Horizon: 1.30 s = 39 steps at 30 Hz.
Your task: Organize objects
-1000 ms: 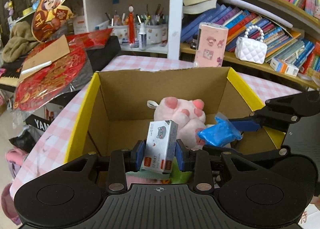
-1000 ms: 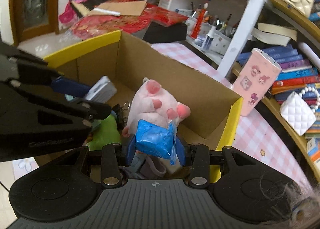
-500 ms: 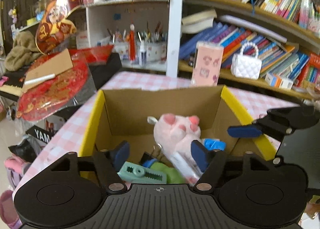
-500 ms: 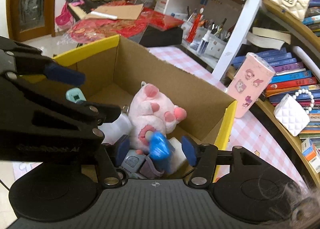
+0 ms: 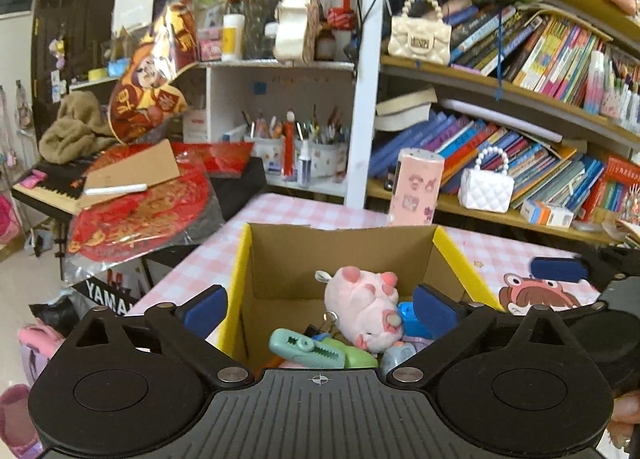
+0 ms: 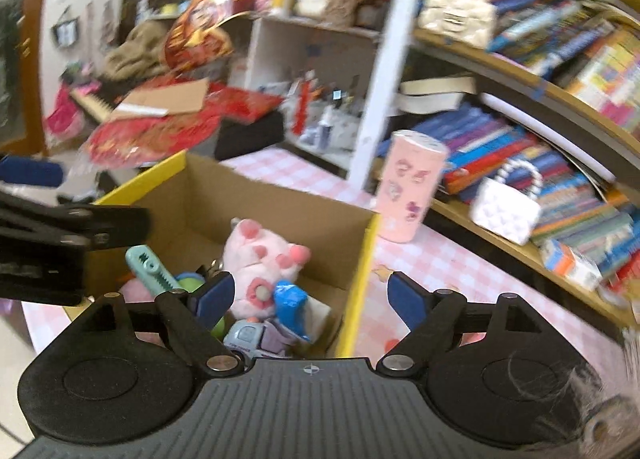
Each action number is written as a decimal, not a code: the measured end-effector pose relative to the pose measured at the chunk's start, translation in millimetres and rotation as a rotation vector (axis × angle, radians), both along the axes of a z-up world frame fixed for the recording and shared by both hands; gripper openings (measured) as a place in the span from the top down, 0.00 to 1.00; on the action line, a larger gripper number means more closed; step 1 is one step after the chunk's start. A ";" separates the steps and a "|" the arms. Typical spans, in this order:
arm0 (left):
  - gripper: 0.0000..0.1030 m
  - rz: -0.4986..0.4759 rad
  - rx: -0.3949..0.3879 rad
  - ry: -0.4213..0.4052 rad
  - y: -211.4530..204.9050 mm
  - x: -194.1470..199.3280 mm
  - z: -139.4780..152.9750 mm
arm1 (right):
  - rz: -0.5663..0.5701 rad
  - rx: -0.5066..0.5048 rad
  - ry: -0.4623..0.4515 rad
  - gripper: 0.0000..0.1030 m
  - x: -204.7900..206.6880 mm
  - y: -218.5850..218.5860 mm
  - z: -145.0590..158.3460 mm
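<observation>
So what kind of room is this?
Probably a home study or hobby room: crowded bookshelves, pots of pens and brushes, and a keyboard piano under red decorations.

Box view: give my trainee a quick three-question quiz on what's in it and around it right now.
1. True or false: the pink plush lies inside the cardboard box.
2. Which stands on the checked tablecloth just behind the box? A) pink cup B) white handbag C) glue bottle
3. Fill in: between the left gripper and right gripper pads, each grips ____.

Key: 1 true. 2 A. 3 nothing; both sets of jaws are opening, with no item between the pads.
</observation>
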<state>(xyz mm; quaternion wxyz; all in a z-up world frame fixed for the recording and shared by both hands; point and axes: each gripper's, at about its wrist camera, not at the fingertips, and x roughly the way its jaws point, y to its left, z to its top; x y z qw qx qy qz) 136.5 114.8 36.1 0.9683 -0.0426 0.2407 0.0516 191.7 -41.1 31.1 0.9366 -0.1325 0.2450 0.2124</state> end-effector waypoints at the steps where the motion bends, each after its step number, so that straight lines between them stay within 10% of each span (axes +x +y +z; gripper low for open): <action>1: 0.01 0.001 0.002 -0.001 0.1 -5.1 0.1 | -0.026 0.021 0.002 0.20 -4.3 -4.7 1.6; 24: 0.01 -0.072 0.059 0.143 -59.3 -81.5 -41.4 | -0.534 0.175 0.202 0.10 -137.7 -89.3 -45.6; 39: 0.01 -0.195 0.122 0.144 -108.4 -93.7 -44.3 | -0.670 0.111 0.111 0.02 -174.2 -117.2 -40.7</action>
